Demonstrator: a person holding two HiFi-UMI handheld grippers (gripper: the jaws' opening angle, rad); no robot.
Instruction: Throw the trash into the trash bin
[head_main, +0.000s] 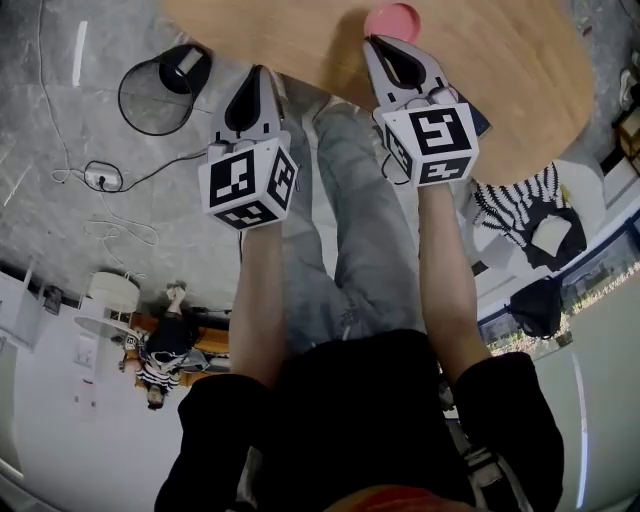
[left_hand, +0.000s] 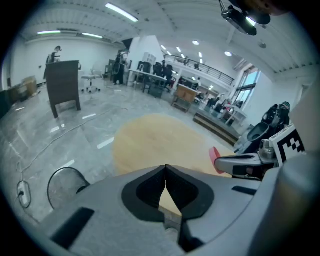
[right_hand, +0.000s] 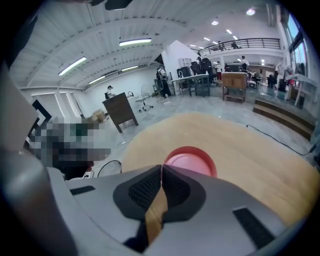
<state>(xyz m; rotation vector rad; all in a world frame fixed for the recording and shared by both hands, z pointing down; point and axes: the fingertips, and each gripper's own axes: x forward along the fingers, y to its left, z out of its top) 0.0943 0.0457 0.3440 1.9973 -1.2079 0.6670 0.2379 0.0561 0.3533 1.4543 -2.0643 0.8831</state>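
Wood, pale and round, the counter (head_main: 300, 40) fills the top of the head view. A pink cup (head_main: 392, 20) stands on it, toward its far side, upright with its open mouth up. The right tool (head_main: 373, 42) points forward and down at the cup, and its tips lie just at the cup's near edge. Whether they touch it I cannot tell. In the right gripper view its jaws are pressed together with nothing between them, and the cup shows just beyond the tips. The left tool (head_main: 258, 72) is beside the right one, over the counter's near left edge, pointing the same way. In the left gripper view its jaws also meet at the tips and hold nothing. Only the counter shows through the gap behind them.

A black wire bin (head_main: 130, 110) stands on the grey floor (head_main: 60, 230), left of the counter and well apart from the cup. A power strip (head_main: 103, 178) with loose white cables lies on the floor near the bin.
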